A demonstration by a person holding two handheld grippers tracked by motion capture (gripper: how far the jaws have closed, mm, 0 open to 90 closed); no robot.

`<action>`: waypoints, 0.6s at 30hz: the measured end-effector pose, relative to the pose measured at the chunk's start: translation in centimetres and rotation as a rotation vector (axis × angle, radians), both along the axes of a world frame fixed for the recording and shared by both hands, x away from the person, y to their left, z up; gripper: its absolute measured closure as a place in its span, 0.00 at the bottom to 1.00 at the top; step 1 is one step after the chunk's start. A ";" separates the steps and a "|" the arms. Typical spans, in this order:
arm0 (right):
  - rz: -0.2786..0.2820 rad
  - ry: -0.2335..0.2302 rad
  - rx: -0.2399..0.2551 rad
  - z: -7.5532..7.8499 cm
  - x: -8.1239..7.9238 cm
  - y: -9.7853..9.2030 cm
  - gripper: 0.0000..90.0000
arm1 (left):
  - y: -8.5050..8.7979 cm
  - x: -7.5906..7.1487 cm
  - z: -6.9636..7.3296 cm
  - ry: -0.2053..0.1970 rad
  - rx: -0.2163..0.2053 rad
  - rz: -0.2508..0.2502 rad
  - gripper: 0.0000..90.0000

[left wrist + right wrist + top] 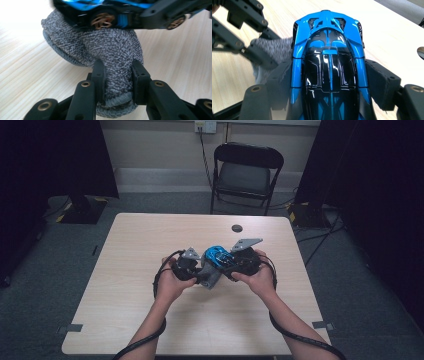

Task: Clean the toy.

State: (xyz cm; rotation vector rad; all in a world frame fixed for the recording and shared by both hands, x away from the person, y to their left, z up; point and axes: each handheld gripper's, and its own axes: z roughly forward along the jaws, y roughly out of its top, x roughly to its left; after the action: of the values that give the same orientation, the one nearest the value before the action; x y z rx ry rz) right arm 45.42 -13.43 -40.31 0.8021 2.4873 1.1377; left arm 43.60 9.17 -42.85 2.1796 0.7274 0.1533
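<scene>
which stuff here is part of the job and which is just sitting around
In use: blue toy car, clamped in the right gripper; grey cloth, pinched by the left gripper.
Lying about: folding chair, small dark disc on the table.

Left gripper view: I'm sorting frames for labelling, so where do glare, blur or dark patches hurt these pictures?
Left gripper view: the table burns out white at top left, and the toy car is soft at the top edge, while the grey cloth is sharp. Right gripper view: light streaks glint on the car's black roof. High view: both side margins are nearly black.
</scene>
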 end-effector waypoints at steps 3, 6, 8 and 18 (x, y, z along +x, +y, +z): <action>-0.004 0.001 0.002 0.0 0.1 0.1 0.32 | -0.4 -0.2 -0.1 0.000 -0.003 -0.010 0.77; -0.009 0.005 0.001 -0.1 0.3 0.2 0.32 | -0.6 -0.4 -0.2 -0.006 -0.006 -0.014 0.77; -0.016 0.012 0.006 -0.2 0.4 0.2 0.32 | -0.8 -0.6 -0.3 -0.003 0.000 -0.024 0.77; -0.035 0.026 0.011 -0.3 1.0 0.7 0.32 | -2.4 -1.7 -0.6 -0.021 0.001 -0.073 0.77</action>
State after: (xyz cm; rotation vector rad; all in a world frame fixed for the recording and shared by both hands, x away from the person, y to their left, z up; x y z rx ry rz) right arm 46.44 -12.73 -40.57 0.8658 2.4797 1.1374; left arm 41.95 6.79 -43.44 2.1992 0.6348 0.1380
